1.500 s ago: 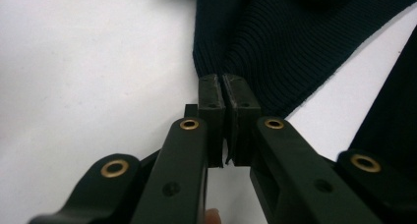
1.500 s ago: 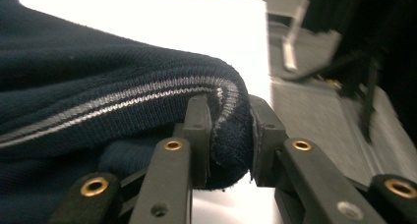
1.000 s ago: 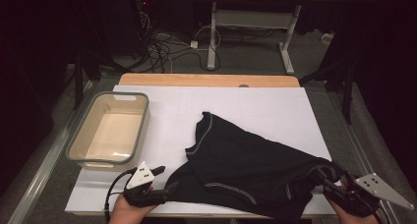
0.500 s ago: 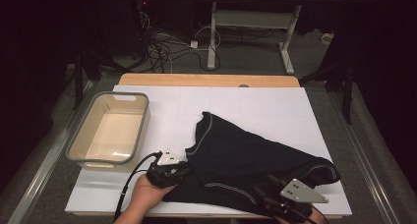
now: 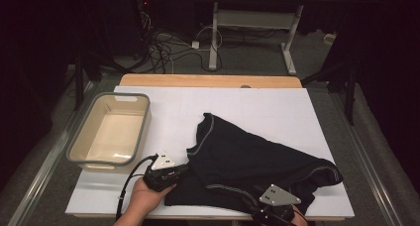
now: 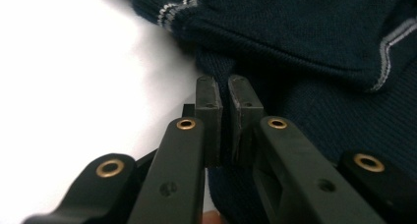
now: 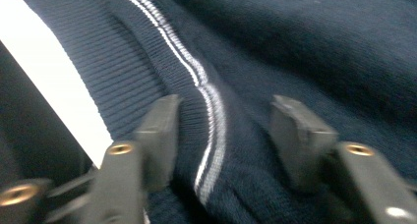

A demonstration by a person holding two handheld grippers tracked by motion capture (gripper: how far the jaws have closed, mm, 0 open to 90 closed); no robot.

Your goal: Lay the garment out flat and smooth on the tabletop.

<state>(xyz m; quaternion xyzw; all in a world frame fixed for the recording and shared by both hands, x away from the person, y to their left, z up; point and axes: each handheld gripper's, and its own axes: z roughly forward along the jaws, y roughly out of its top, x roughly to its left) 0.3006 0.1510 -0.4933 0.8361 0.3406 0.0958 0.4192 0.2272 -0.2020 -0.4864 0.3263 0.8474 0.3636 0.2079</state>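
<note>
Near edge of desk: right gripper over the dark sweater's striped hem, jaws apart and closing in, knit between them, not yet pinched. Left gripper at the sweater's left edge, jaws clamped together on a fold. Farther left, grey tub.

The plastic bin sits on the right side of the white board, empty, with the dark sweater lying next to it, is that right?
Not quite. In the high view the plastic bin sits on the left side of the white board, not the right. The rest holds: it is empty, and the dark sweater lies beside it.
</note>
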